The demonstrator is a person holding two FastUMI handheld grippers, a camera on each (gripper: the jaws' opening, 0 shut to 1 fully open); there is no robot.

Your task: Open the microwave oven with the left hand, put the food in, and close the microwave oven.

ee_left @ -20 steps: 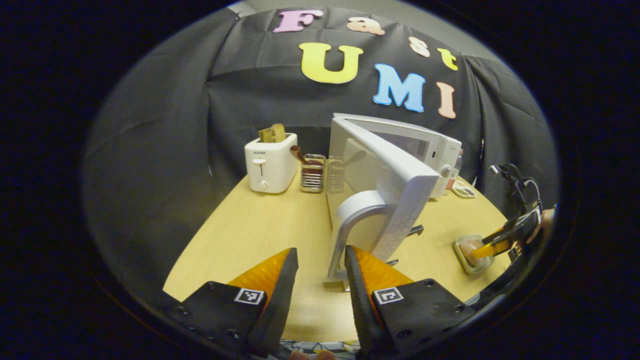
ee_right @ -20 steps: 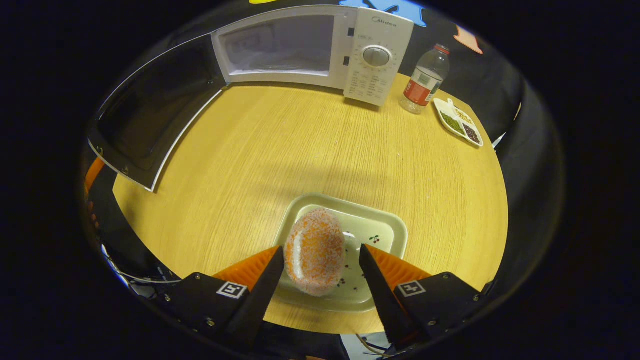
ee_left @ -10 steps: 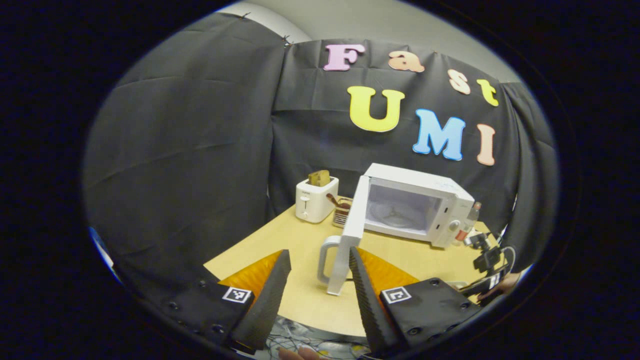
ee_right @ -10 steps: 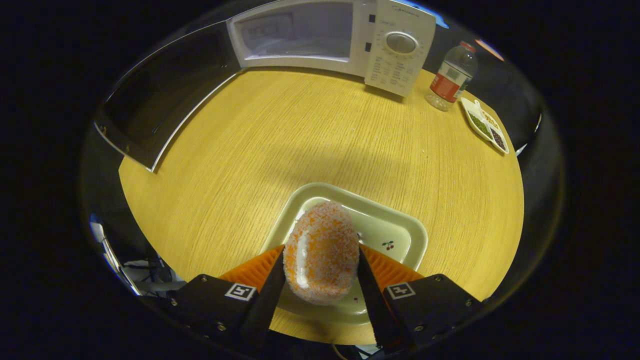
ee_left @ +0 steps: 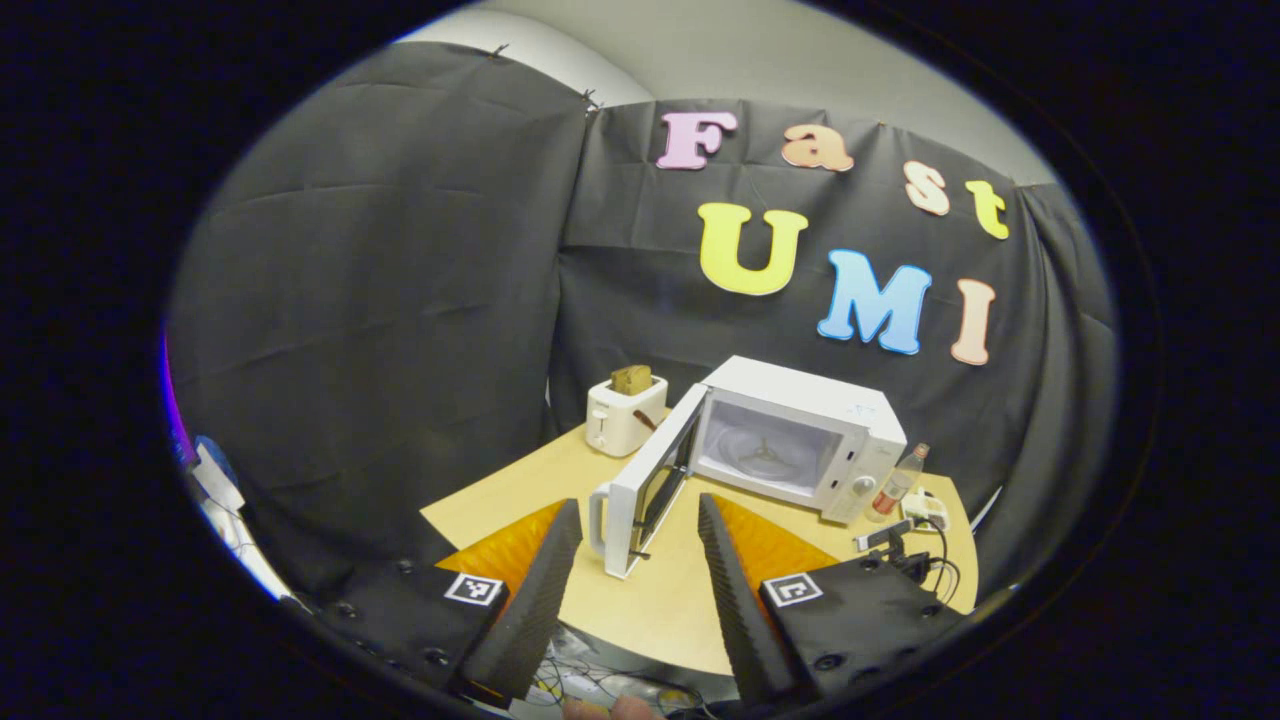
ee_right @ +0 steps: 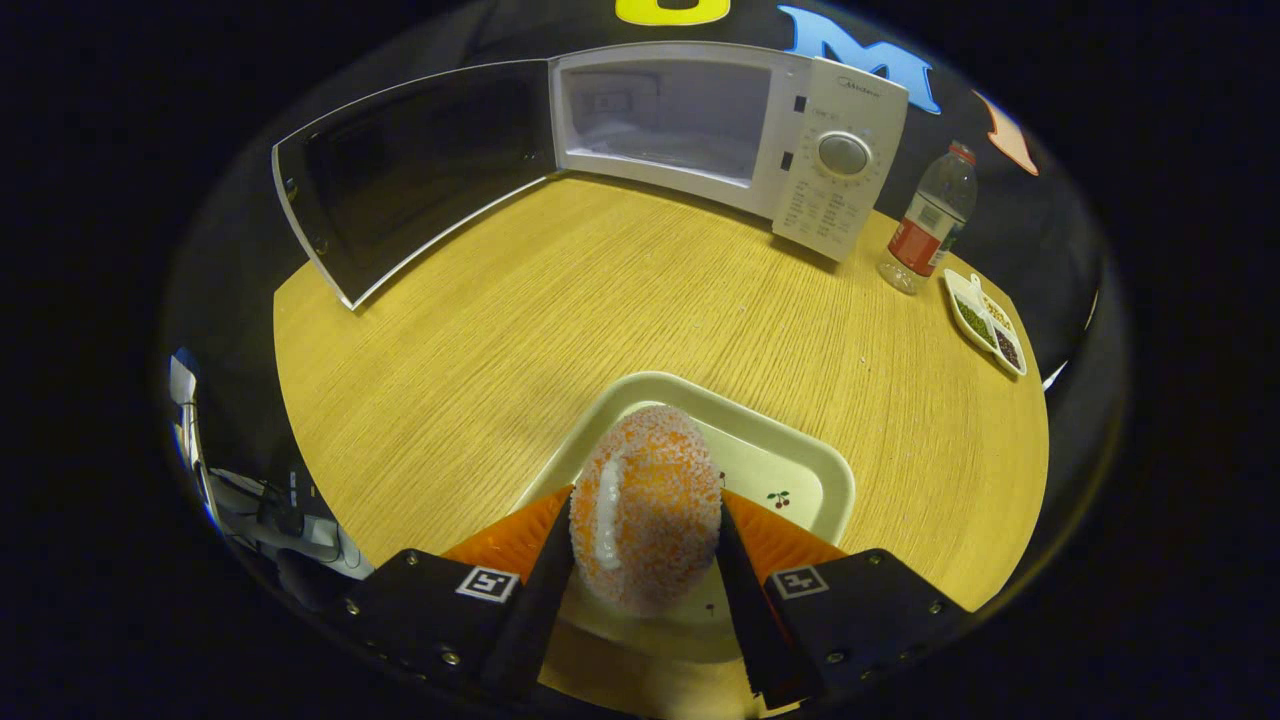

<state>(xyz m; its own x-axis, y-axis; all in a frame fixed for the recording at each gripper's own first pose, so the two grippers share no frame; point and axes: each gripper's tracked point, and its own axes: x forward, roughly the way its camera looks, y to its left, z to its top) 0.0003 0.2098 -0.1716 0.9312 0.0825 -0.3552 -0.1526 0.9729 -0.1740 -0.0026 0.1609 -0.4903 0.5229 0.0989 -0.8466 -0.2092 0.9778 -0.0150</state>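
The white microwave [ee_left: 800,440] [ee_right: 720,130] stands at the back of the round wooden table with its door [ee_left: 645,495] [ee_right: 410,175] swung wide open to the left. Its cavity is empty. My left gripper [ee_left: 630,560] is open, well back from the table and off the door handle. In the right gripper view an orange sugar-coated bun [ee_right: 645,505] is pinched between both fingers of my right gripper [ee_right: 640,540], just above a pale square plate [ee_right: 800,470] near the table's front edge.
A white toaster [ee_left: 622,415] with bread stands left of the microwave. A water bottle [ee_right: 925,225] and a small divided dish [ee_right: 985,320] sit to the microwave's right. Cables [ee_right: 270,505] hang below the table's left edge.
My left gripper let go of the door handle and drew far back from the table. My right gripper closed on the bun and raised it slightly off the plate.
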